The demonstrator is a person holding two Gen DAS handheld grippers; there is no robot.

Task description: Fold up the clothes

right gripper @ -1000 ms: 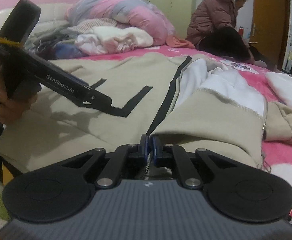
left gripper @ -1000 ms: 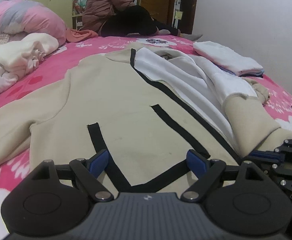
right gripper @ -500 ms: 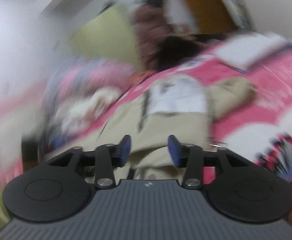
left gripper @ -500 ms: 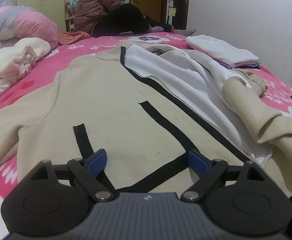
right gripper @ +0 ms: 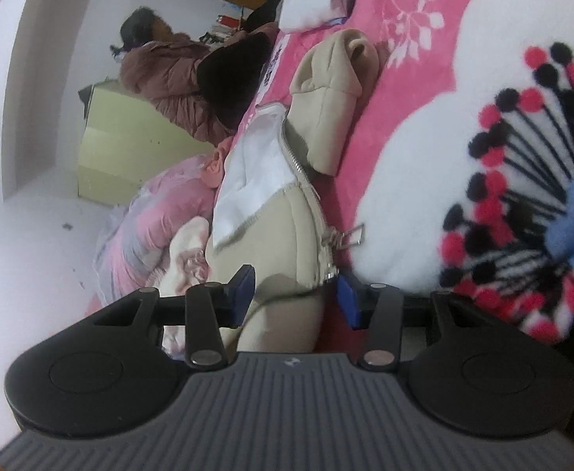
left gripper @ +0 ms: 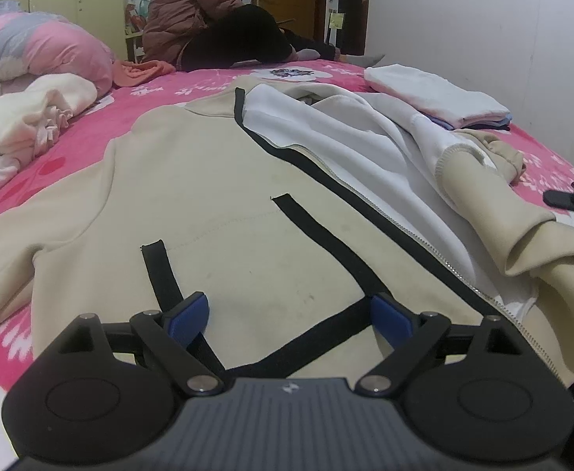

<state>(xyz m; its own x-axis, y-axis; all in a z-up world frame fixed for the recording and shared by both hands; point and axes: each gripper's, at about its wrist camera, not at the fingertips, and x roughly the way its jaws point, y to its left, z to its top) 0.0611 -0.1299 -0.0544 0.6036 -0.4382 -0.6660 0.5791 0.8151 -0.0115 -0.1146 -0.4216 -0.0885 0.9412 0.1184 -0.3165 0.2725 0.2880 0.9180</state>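
Note:
A beige zip jacket [left gripper: 208, 204] with black trim and white lining lies spread on the pink bedspread [left gripper: 90, 145]. Its right front is turned back and bunched. My left gripper [left gripper: 291, 314] stands wide open low over the jacket's hem, with black trim between the fingers and nothing gripped. In the right wrist view the scene is rolled sideways. My right gripper [right gripper: 295, 294] is partly open around the jacket's [right gripper: 271, 235] bottom corner at the zip end. The cloth sits between the pads, which do not clamp it. The metal zip pull [right gripper: 350, 235] lies just ahead.
A folded white stack [left gripper: 432, 94] lies at the far right by the wall. Loose pale clothes [left gripper: 24, 117] and a pink quilt [left gripper: 39, 51] lie at the left. A person [left gripper: 208, 19] sits at the bed's far end. A black gripper part [left gripper: 569, 198] shows at the right edge.
My right gripper opened and let go of the jacket's front edge, rolled onto its side and swung to the jacket's right corner. The released front slumped. The left gripper barely moved.

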